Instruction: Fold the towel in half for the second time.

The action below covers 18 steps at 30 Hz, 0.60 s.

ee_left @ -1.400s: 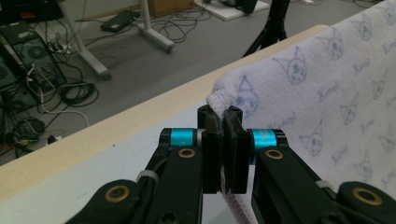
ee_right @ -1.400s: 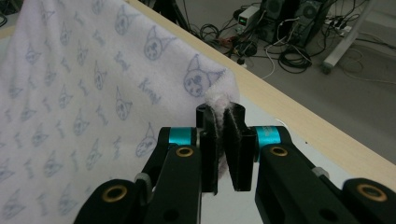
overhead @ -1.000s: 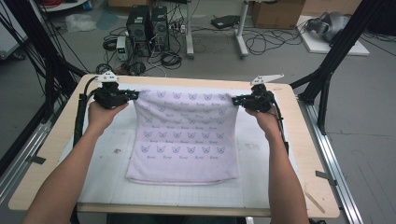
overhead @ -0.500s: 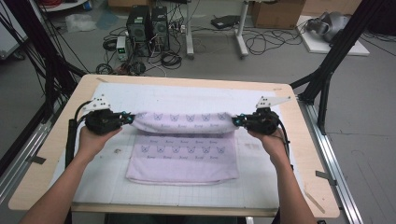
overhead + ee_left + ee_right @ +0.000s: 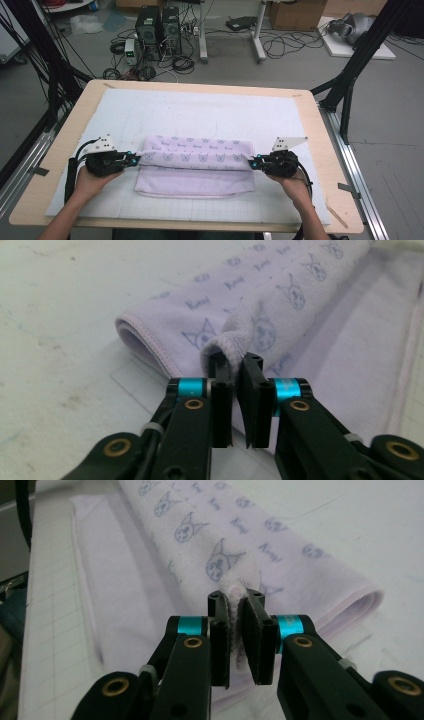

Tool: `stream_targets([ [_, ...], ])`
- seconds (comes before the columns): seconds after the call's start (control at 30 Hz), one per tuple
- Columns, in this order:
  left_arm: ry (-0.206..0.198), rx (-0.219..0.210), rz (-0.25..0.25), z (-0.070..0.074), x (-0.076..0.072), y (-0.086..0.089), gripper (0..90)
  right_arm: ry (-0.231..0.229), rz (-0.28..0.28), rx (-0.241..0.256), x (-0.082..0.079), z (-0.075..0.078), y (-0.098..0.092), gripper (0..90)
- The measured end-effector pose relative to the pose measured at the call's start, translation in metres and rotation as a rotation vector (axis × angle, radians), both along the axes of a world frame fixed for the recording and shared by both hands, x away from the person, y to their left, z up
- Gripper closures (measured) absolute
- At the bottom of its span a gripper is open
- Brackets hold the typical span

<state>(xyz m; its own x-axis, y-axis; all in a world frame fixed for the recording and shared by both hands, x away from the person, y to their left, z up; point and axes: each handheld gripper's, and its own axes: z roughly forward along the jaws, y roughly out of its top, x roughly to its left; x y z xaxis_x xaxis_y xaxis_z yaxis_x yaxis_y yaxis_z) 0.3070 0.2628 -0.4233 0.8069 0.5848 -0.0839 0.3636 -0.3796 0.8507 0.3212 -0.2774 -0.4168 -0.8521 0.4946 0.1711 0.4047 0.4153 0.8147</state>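
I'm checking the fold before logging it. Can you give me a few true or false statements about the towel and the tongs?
1. The left tongs are shut on the towel. True.
2. The right tongs hang open above the towel. False: they pinch a towel corner.
3. The towel carries a printed cat-face pattern. True.
4. The towel lies spread flat in one layer. False: its far part is folded toward the person over the near part.
5. The towel rests on the white mat. True.

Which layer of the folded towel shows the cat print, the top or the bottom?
The top layer, held by both grippers; the bottom layer shows plain lilac.
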Motion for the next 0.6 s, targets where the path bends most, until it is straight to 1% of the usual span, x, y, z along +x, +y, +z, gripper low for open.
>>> stream_targets([
  [0.03, 0.002, 0.005, 0.000, 0.000, -0.002, 0.001, 80.5, 0.006, 0.001, 0.000, -0.003, -0.001, -0.001, 78.0],
  [0.07, 0.017, 0.004, -0.004, 0.000, -0.004, 0.004, 78.4, 0.011, 0.004, 0.004, -0.005, -0.002, -0.003, 76.4],
  [0.1, 0.026, 0.005, -0.007, 0.000, -0.005, 0.006, 72.8, 0.007, 0.010, 0.014, -0.007, -0.002, -0.005, 73.9],
  [0.13, 0.028, 0.005, -0.008, 0.001, -0.007, 0.007, 68.5, 0.002, 0.006, 0.021, -0.009, -0.001, -0.006, 71.8],
  [0.17, 0.026, 0.002, -0.011, 0.003, -0.009, 0.007, 64.6, -0.001, 0.001, 0.039, -0.011, 0.000, -0.008, 69.8],
  [0.23, 0.028, -0.006, -0.021, 0.007, -0.010, 0.006, 55.5, -0.010, -0.010, 0.068, -0.013, 0.005, -0.011, 65.2],
  [0.27, 0.030, -0.008, -0.028, 0.009, -0.010, 0.003, 51.6, -0.020, -0.014, 0.070, -0.013, 0.008, -0.011, 63.2],
  [0.33, 0.025, -0.003, -0.047, 0.011, -0.010, -0.002, 47.7, -0.027, -0.013, 0.077, -0.012, 0.012, -0.008, 57.6],
  [0.37, 0.031, 0.002, -0.056, 0.011, -0.009, -0.006, 47.1, -0.032, -0.009, 0.076, -0.010, 0.012, -0.005, 56.9],
  [0.47, 0.046, 0.031, -0.086, 0.004, -0.009, -0.015, 47.2, -0.005, 0.028, 0.046, -0.009, 0.006, 0.005, 54.4],
  [0.53, 0.056, 0.055, -0.109, -0.002, -0.011, -0.019, 54.0, 0.011, 0.060, 0.024, -0.011, -0.001, 0.012, 54.6],
  [0.57, 0.060, 0.072, -0.111, -0.005, -0.011, -0.021, 57.2, 0.016, 0.069, 0.010, -0.012, -0.004, 0.015, 55.4],
  [0.6, 0.068, 0.080, -0.118, -0.009, -0.012, -0.022, 60.9, 0.027, 0.076, -0.002, -0.013, -0.008, 0.017, 56.5],
])
